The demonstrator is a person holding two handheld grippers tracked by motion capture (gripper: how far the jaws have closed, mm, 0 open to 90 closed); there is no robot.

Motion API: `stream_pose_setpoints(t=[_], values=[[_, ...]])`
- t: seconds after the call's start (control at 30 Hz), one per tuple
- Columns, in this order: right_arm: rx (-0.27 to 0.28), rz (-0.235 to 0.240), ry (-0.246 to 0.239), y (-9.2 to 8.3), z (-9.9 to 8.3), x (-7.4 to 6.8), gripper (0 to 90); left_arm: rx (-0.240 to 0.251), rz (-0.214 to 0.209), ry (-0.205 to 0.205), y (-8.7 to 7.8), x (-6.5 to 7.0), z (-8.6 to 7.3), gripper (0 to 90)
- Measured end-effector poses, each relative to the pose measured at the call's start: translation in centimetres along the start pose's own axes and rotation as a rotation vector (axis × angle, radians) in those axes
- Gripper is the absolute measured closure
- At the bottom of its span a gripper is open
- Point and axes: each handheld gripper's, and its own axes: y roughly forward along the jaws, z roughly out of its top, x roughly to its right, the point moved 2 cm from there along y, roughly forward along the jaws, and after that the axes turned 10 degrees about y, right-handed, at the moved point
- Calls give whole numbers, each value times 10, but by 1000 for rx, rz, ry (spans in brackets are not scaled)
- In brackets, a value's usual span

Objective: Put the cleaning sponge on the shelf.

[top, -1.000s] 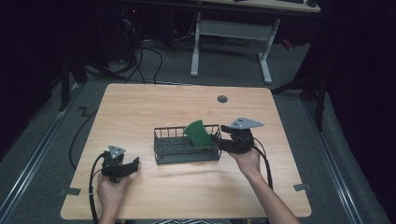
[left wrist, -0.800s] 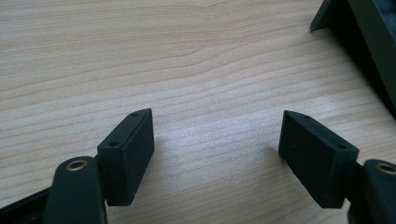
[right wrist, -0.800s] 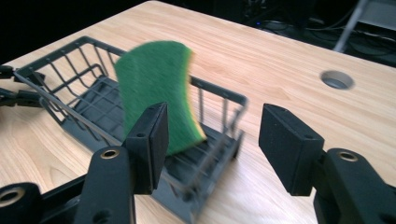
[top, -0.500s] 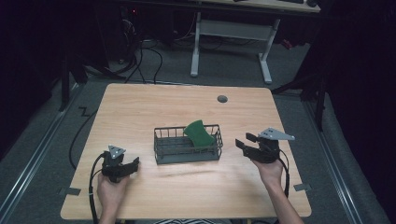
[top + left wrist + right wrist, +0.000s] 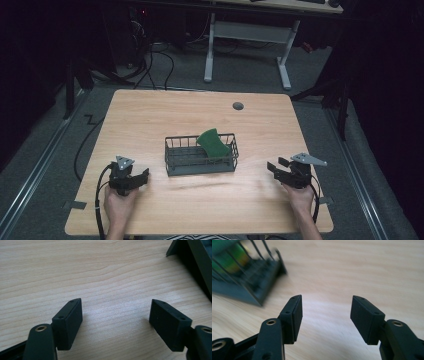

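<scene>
A dark wire basket [image 5: 201,161] stands in the middle of the wooden table, with a green sponge [image 5: 213,142] leaning upright inside its right half. My left gripper [image 5: 144,175] rests low at the near left, pointing toward the basket, open with only bare wood between its jaws [image 5: 116,305]. The basket's corner [image 5: 197,260] shows at the top right of the left gripper view. My right gripper [image 5: 273,168] is at the near right, well clear of the basket, open and empty [image 5: 325,299]. In the right gripper view the basket [image 5: 244,282] and sponge [image 5: 232,255] appear blurred at the upper left.
The table [image 5: 150,115] has a round grey cable grommet [image 5: 238,105] near its far edge. A cable trails from each gripper off the near edge. Beyond the table stand a white desk frame [image 5: 250,35] and floor cables.
My right gripper has drawn away from the basket and sponge, moving right and down toward the near right of the table. The sponge stays in the basket. The left gripper has kept still.
</scene>
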Motion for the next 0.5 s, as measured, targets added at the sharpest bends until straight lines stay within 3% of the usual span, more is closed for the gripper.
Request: stream_pose_setpoints(t=[0.07,0.2,0.3,0.5], values=[[-35,-65,-20,7,-9,2,422,-1,2,-2,0,0,0,277],[-74,-116,-38,16,-20,5,409,1,-1,-6,0,-1,0,283],[-95,-117,-62,19,-23,5,375,0,2,-3,0,0,0,282],[-97,-120,-65,20,-23,4,352,-2,8,3,0,0,0,281]])
